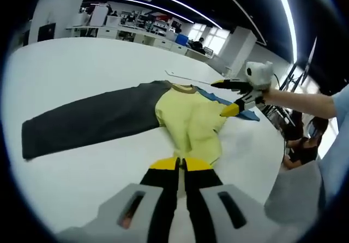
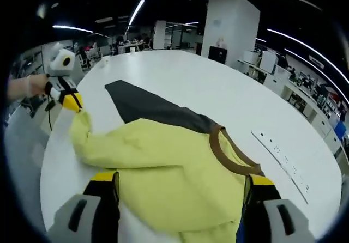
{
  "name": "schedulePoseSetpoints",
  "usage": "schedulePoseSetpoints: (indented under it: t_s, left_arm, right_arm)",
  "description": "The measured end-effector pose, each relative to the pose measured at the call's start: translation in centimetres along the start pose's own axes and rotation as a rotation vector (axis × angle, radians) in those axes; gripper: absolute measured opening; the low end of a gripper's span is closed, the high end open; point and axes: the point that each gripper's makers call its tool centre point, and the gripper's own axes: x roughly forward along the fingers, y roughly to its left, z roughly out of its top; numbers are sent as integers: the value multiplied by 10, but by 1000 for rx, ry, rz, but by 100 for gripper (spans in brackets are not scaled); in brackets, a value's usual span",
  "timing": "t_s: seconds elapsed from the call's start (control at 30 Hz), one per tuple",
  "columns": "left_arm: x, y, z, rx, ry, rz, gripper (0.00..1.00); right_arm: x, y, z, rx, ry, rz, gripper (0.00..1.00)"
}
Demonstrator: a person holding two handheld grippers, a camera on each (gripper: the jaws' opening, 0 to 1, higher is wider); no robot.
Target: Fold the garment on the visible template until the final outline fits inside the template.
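A shirt with a yellow body (image 1: 191, 120), a dark grey sleeve (image 1: 87, 123) and a blue sleeve (image 1: 248, 114) lies on the white table (image 1: 82, 68). My left gripper (image 1: 181, 164) is shut on the yellow hem, which is drawn up to it off the table. In the right gripper view it (image 2: 72, 100) holds that corner at the upper left. My right gripper (image 2: 182, 180) stands wide open, its jaws straddling the yellow body (image 2: 163, 166) near the brown collar (image 2: 229, 156). From the left gripper view it (image 1: 228, 97) hovers by the blue sleeve.
A white strip with small marks (image 2: 278, 156) lies on the table beyond the collar. The table's edge (image 1: 272, 166) runs close on the right, with a seated person (image 1: 297, 150) past it. Office desks (image 1: 136, 33) stand far behind.
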Motion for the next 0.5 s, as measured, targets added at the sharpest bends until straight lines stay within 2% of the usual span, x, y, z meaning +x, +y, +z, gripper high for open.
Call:
schedulePoseSetpoints:
  t_s: [0.37, 0.5]
  left_arm:
    - [1, 0, -1, 1, 7, -2, 0]
    - [1, 0, -1, 0, 6, -1, 0]
  right_arm:
    - [-17, 8, -20, 46, -1, -8, 94]
    - [-21, 11, -29, 73, -1, 6, 88]
